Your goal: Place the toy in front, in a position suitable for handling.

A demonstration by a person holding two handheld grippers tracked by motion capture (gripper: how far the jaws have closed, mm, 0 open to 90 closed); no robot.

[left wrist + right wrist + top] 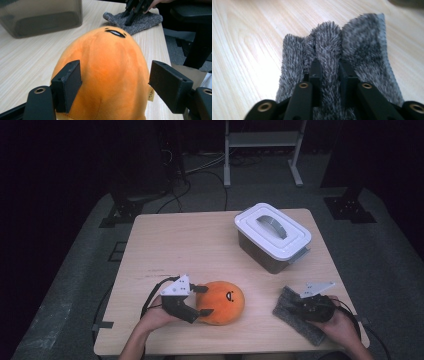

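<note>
An orange egg-shaped plush with a small face lies at the table's near middle. My left gripper reaches it from the left with its jaws straddling the plush's end. In the left gripper view the plush sits between the pads; the left pad rests against it and the right pad stands a little clear. A grey fuzzy cloth lies at the near right. My right gripper is shut on a raised fold of the cloth.
A translucent box with a white lid and grey handle stands at the back right of the wooden table. Both hands rest near the table's front edge. A metal stand and cables are on the floor behind.
</note>
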